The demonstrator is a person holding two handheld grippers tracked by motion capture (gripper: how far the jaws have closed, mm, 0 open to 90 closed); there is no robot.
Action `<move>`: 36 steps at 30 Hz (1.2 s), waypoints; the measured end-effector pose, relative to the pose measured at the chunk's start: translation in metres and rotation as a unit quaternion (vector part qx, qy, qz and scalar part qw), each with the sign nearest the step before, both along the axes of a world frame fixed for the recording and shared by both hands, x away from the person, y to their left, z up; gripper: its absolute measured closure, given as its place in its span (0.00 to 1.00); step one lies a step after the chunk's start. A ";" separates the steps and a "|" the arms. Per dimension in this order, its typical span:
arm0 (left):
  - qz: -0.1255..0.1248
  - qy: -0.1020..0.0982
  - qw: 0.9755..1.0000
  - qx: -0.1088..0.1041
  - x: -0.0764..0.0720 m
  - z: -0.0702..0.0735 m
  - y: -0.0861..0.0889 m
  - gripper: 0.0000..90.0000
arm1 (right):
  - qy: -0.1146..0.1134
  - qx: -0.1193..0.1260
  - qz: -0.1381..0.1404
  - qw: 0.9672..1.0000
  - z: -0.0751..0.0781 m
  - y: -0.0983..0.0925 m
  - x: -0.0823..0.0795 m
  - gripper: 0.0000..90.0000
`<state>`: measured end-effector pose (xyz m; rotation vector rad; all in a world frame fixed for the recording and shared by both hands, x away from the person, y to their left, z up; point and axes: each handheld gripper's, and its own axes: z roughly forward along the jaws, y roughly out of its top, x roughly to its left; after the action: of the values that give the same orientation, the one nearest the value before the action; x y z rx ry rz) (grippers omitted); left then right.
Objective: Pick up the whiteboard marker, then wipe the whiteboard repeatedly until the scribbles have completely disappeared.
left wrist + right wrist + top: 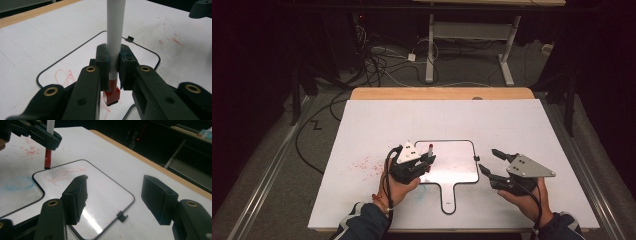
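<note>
While the left tool [113, 75] pinches a marker [114, 37] over the whiteboard [457, 172], the right tool [112, 197] is spread.

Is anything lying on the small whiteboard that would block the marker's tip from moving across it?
Nothing visible does. The left gripper holds the marker tip-down over the whiteboard, whose surface bears only red scribbles; the right gripper stays off its edge.

Upper half of table [437, 115] bare, passable; lower centre blocked by whiteboard [457, 165] and upright marker [430, 150].
</note>
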<state>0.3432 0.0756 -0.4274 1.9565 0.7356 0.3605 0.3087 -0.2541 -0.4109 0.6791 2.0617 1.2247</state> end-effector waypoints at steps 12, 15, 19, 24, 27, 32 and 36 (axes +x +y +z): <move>0.014 0.005 1.000 0.001 0.008 -0.002 0.008 0.87 | 0.014 -0.004 -0.044 0.999 -0.019 -0.060 -0.022 0.33; 0.017 0.006 1.000 0.001 0.011 -0.002 0.010 0.87 | 0.018 -0.004 -0.052 0.998 -0.022 -0.065 -0.024 0.32; 0.023 0.012 1.000 -0.002 0.015 -0.002 0.012 0.87 | 0.031 -0.008 -0.053 0.998 -0.029 -0.069 -0.028 0.32; 0.031 0.027 0.999 -0.005 0.021 -0.005 0.012 0.87 | 0.048 -0.020 -0.055 0.997 -0.033 -0.064 -0.024 0.32; 0.042 0.032 0.999 -0.001 0.029 -0.005 0.012 0.87 | 0.053 -0.024 -0.052 0.997 -0.036 -0.060 -0.022 0.32; 0.058 0.029 0.998 -0.002 0.042 -0.006 0.010 0.87 | 0.067 -0.033 -0.040 0.996 -0.041 -0.055 -0.019 0.32; 0.078 0.031 0.996 -0.005 0.062 -0.013 0.006 0.87 | 0.070 -0.031 -0.037 0.996 -0.042 -0.054 -0.015 0.32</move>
<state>0.4048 0.0820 -0.4401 1.9126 0.9313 0.3913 0.2935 -0.3079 -0.4526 0.8250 2.1578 1.0933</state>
